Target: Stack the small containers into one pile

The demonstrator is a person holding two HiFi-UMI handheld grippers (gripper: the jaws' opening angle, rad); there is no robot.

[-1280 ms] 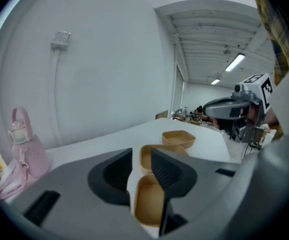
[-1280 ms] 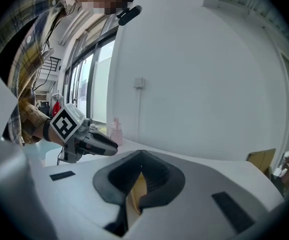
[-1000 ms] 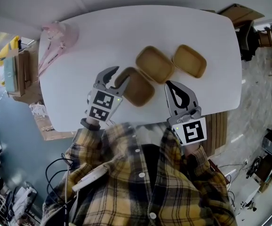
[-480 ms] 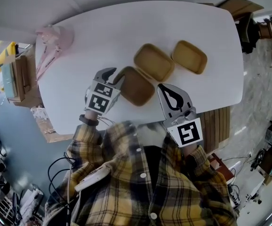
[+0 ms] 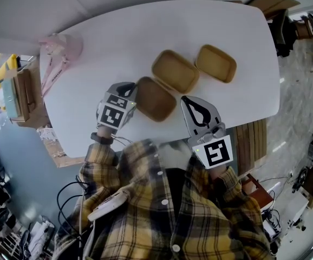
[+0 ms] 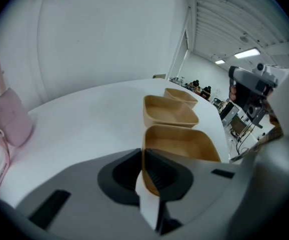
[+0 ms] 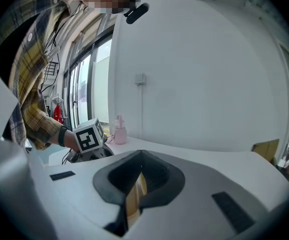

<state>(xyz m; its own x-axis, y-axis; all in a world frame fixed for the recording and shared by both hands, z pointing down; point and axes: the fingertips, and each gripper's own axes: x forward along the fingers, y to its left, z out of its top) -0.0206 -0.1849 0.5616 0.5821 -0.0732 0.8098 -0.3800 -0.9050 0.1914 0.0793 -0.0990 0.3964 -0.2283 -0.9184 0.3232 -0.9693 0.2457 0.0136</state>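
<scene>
Left claw (image 5: 128, 86) lower than a second ago, jaws just closed, now clamped on rim of nearest container (image 5: 155, 99) on worktop (image 5: 118, 42). Right claw (image 5: 200, 115) jaws together, empty. Middle container (image 5: 175, 71), far container (image 5: 216, 63) beyond, unstacked.

1. Head view: bright, even light falls on the white table (image 5: 145, 42); the containers (image 5: 175, 72) cast only faint, soft shadows.
2. Wide-angle bending curves the table's edge, and the room darkens towards the lower-left corner.
3. Left gripper view: a ceiling strip light (image 6: 247, 53) glows at upper right. The nearest container (image 6: 184, 146) is sharp; the body of the left gripper (image 6: 141, 153), close to the lens, is slightly soft.
4. Right gripper view: daylight enters through tall windows (image 7: 84, 104) at left, and the corners are black.
</scene>
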